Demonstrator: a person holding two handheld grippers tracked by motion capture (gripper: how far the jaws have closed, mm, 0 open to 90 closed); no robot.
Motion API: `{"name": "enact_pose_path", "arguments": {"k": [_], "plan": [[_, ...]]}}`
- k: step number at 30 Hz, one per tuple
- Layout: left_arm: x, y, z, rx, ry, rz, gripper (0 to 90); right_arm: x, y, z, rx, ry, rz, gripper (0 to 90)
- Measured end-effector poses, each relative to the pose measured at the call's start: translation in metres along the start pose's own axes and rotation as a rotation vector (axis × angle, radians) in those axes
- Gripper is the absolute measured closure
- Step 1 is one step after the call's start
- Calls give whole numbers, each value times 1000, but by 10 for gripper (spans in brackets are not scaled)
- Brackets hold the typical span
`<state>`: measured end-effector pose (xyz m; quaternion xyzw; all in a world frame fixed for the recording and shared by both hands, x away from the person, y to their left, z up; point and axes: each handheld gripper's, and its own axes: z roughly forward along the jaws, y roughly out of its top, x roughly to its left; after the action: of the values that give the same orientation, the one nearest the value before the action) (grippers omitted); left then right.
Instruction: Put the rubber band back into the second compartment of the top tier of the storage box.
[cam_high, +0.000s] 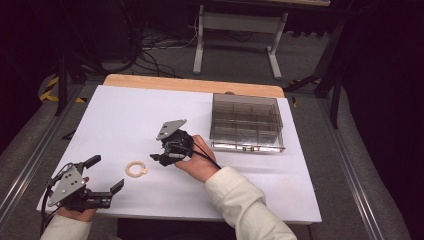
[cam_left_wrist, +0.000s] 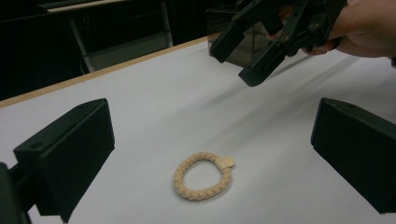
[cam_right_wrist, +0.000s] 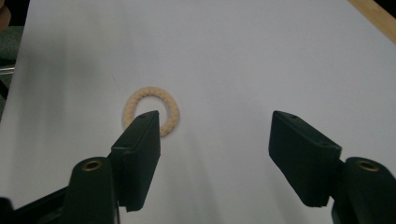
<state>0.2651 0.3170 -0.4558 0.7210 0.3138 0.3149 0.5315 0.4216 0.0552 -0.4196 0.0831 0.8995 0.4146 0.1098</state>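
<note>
A beige braided ring lies flat on the white table top, near its front left. My left gripper rests low at the front left corner, open, its jaws pointing at the ring from a short way off. My right gripper hovers just right of the ring, tilted down toward it. It is open, with nothing between its pads. In the right gripper view the ring lies beyond the left jaw, which hides its near edge. In the left gripper view the right gripper hangs above the table behind the ring.
A smoky clear box with several compartments stands at the back right of the table. A wooden strip runs along the far edge. Beyond it, table legs and cables sit on the dark floor.
</note>
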Motion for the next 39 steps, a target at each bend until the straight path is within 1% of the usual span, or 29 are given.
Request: {"name": "enact_pose_path", "arguments": {"k": [3,6,9,10,13,20,21,22,23,26,31,39], "plan": [[0,0,0,0,-1,0,5,0,-1,8,8,12,13,355],[1,0,0,2,-6,4,6,1,-1,14,15,22,15,362],[0,0,0,0,-4,-1,5,2,-1,19,22,21,5,367],[0,0,0,-2,-3,-10,6,2,-2,21,25,23,6,371],[-1,0,0,-3,-2,-9,5,3,-3,27,37,28,6,384],[0,0,0,-2,-4,-9,5,4,-3,39,39,55,22,411],[0,0,0,0,-7,-1,5,5,-3,41,40,58,23,414],[0,0,0,-2,-5,-9,5,5,-3,42,42,58,23,417],[0,0,0,-2,-6,-10,5,6,-3,45,42,64,23,422],[1,0,0,-1,-9,5,5,8,-3,49,47,71,22,432],[0,0,0,-2,-9,-4,5,10,-3,58,58,90,28,452],[1,0,0,-2,-9,-1,5,12,-4,69,74,103,39,484]]}}
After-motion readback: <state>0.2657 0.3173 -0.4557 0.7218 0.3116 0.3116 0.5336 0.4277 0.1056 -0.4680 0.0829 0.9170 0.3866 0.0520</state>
